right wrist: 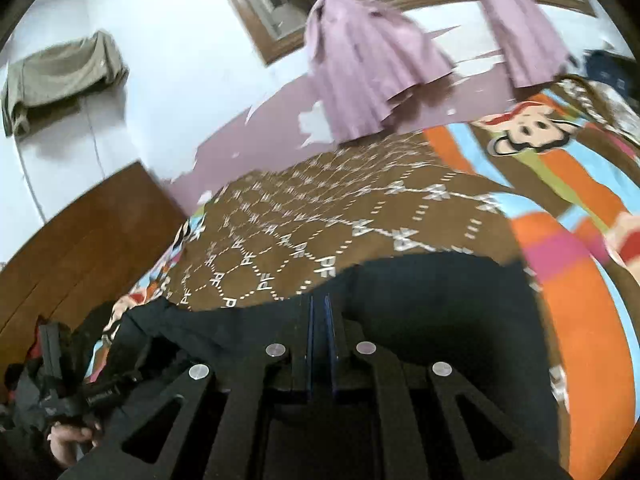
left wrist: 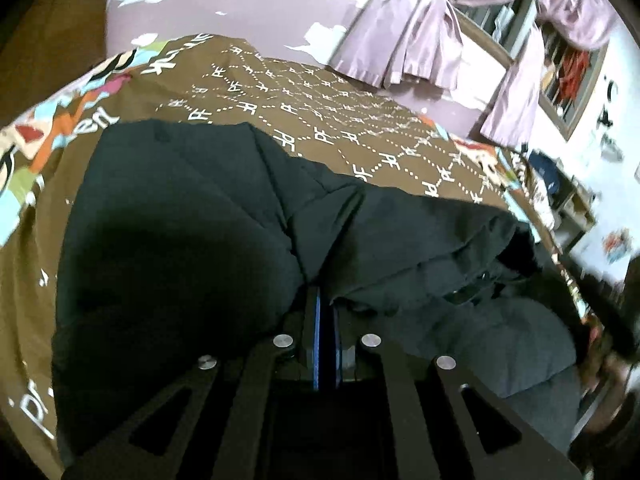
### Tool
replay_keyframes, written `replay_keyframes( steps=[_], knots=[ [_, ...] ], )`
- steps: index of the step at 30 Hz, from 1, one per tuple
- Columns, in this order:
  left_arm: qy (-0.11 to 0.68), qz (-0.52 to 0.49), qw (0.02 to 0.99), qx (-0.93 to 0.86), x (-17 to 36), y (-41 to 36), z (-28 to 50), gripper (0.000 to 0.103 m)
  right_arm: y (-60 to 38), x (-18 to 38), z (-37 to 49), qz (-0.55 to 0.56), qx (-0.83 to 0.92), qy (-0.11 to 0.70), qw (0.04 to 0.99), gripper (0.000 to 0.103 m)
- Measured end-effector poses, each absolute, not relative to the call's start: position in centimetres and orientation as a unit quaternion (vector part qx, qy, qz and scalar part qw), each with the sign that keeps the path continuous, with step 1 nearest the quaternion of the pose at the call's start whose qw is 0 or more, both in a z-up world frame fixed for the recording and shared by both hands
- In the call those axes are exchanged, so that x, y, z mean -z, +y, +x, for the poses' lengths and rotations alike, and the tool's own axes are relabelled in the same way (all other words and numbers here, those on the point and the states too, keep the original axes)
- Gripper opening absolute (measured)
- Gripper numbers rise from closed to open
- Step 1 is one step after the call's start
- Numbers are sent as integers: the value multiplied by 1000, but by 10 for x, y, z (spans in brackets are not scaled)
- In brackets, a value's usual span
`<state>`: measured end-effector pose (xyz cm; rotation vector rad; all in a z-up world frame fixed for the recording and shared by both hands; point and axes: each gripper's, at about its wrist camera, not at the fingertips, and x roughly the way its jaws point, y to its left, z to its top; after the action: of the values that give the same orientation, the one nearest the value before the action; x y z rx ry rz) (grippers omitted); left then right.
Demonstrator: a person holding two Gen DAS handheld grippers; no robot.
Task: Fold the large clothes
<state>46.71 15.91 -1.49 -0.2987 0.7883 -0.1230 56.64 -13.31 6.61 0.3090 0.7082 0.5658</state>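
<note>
Holding a dark padded garment [left wrist: 192,216] at two points, both tools are clamped down on fabric. The left tool [left wrist: 324,300] has its blue-lined fingers drawn narrow, with a pleat of the garment pinched between them; the cloth rises in a ridge from that grip. The right tool [right wrist: 319,312] is likewise narrowed onto the garment's edge [right wrist: 420,280], a thin gap showing between the pads where the cloth passes.

The garment lies on the bed, spread over a brown patterned bedspread [left wrist: 320,108] with cartoon borders. It appears bulky and quilted, so it will probably resist a crisp crease.

The paired grip along one side suggests the edge is being carried over for a fold, the two points keeping that edge straight. The fold seems early to midway; this is a judgement only.

Lilac curtains [right wrist: 360,60] hang behind. The left wrist view is partly shadowed, and the right is blurred.
</note>
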Motion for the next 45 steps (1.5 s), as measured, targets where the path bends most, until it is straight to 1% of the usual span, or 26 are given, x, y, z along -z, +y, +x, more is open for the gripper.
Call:
replay_keyframes(
  steps=[4, 7, 9, 13, 15, 17, 18, 20, 23, 25, 28, 31, 33, 34, 36, 40, 42, 45],
  knots=[
    [393, -138, 907, 53, 15, 157, 464, 4, -110, -46, 578, 131, -289, 403, 858, 7],
    [394, -121, 909, 57, 4, 157, 457, 4, -104, -31, 575, 116, -289, 429, 848, 7],
    [373, -111, 918, 74, -10, 160, 446, 4, -108, -27, 574, 124, -292, 435, 843, 7],
    [300, -112, 943, 94, -45, 165, 433, 5, -106, -25, 573, 115, -294, 442, 839, 7],
    [293, -133, 941, 106, -55, 163, 443, 5, -105, -24, 573, 110, -296, 450, 835, 7],
    [308, -137, 934, 121, -57, 152, 461, 5, -103, -20, 578, 110, -298, 465, 827, 7],
    [322, -133, 928, 131, -55, 147, 472, 5, -104, -17, 579, 110, -296, 473, 822, 7],
    [366, -121, 909, 157, -45, 134, 495, 5, -104, -12, 581, 105, -292, 488, 816, 1],
    [474, -69, 866, 144, -10, 112, 531, 5, -100, 6, 589, 99, -288, 519, 798, 0],
    [506, -49, 851, 135, 11, 106, 542, 5, -95, 15, 594, 91, -281, 532, 793, 0],
    [507, -45, 851, 131, 29, 105, 547, 1, -82, 19, 596, 53, -263, 533, 802, 0],
    [496, -60, 857, 128, 47, 108, 550, 1, -77, 17, 590, 31, -255, 517, 816, 0],
    [478, -48, 868, 125, 49, 108, 544, 1, -84, 11, 586, 57, -270, 508, 816, 0],
    [468, -42, 874, 125, 50, 107, 541, 1, -90, 4, 583, 84, -285, 498, 815, 6],
    [454, -45, 881, 129, 51, 107, 534, 1, -93, -10, 574, 113, -311, 479, 813, 6],
    [441, -80, 881, 152, 60, 119, 532, 1, -62, -31, 568, 84, -353, 466, 807, 6],
    [442, -109, 874, 167, 63, 127, 535, 1, -40, -28, 571, 57, -353, 475, 804, 6],
    [442, -130, 869, 178, 61, 134, 536, 1, -21, -3, 580, 20, -342, 520, 782, 6]
  ],
)
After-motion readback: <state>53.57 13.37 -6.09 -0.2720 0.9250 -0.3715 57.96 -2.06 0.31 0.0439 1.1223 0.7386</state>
